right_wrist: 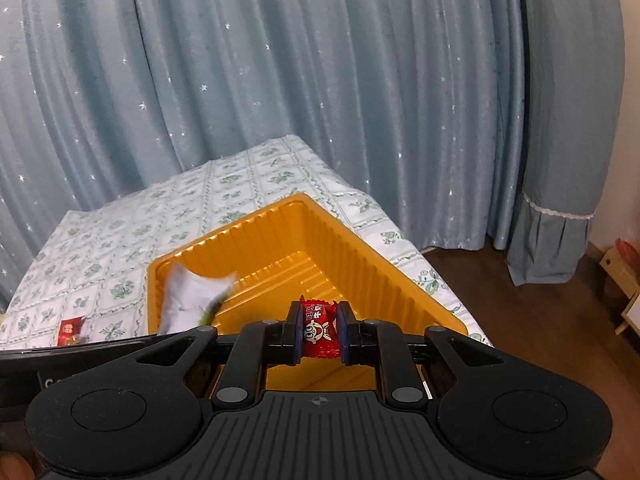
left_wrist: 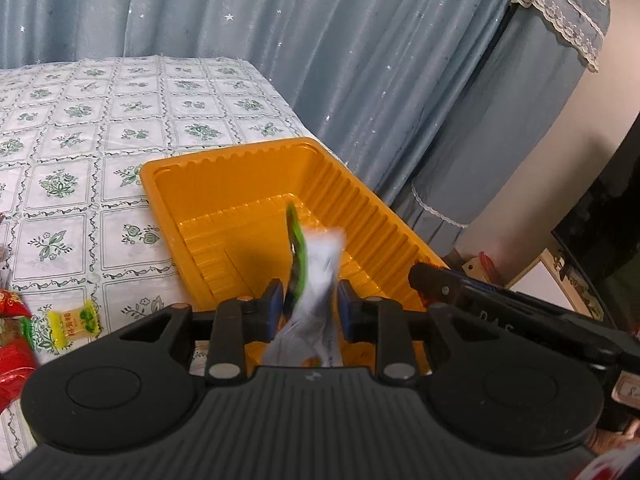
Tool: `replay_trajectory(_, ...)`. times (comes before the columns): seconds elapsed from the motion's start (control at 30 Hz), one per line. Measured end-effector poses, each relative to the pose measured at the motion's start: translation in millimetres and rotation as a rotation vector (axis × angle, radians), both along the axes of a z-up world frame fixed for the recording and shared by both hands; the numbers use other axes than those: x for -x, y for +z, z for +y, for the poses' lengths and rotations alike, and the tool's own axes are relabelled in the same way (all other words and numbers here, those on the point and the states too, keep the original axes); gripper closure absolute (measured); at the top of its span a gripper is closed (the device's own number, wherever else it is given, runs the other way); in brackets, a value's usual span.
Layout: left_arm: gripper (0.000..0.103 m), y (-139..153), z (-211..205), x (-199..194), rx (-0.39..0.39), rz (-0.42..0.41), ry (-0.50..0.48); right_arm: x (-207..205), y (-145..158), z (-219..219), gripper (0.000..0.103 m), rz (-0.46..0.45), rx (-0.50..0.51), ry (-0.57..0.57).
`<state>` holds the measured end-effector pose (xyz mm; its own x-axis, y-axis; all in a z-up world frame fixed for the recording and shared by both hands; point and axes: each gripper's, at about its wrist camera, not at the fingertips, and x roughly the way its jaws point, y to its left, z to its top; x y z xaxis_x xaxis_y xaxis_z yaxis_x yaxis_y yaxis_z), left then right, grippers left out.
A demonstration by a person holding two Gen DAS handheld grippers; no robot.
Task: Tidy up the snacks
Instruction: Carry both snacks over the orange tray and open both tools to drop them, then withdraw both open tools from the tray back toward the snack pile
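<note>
An orange ribbed plastic tray sits near the table's right edge; it also shows in the right wrist view. My left gripper is shut on a white and green snack packet and holds it over the tray's near end; the packet looks blurred. The same packet shows at the tray's left side in the right wrist view. My right gripper is shut on a small red candy above the tray's near edge. The right gripper's body reaches in beside the tray.
A yellow wrapped candy and red packets lie on the floral tablecloth left of the tray. Another small red candy lies on the cloth. Blue curtains hang behind. The table edge drops to a wooden floor on the right.
</note>
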<state>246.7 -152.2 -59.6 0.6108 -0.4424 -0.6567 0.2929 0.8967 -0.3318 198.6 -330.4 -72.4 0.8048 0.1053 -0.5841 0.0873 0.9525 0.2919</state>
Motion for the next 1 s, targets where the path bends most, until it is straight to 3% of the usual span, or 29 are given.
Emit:
replay_trajectory(0.57, 0.068, 6.2, 33.7, 21.1, -0.023, -0.038, 0.066, -4.4, -4.6, 8.2, 0.085, -0.001, -0.03, 0.033)
replay_trajectory(0.63, 0.066, 7.0, 35.5, 22.7, -0.029, -0.041, 0.073, -5.9, -4.0, 7.6, 0.074, -0.014, -0.058, 0.055)
replay_trajectory(0.67, 0.062, 8.0, 36.4, 24.4, -0.032, -0.046, 0.076, -6.1, -3.4, 7.2, 0.056, -0.015, -0.064, 0.053)
replay_trajectory(0.7, 0.06, 9.3, 37.2, 26.5, -0.038, -0.053, 0.08, -4.9, -2.5, 6.1, 0.045, -0.023, -0.07, 0.046)
replay_trajectory(1.0, 0.052, 21.7, 53.6, 55.8, -0.066, -0.08, 0.109, 20.9, 8.4, 0.8, 0.045, -0.015, -0.083, -0.014)
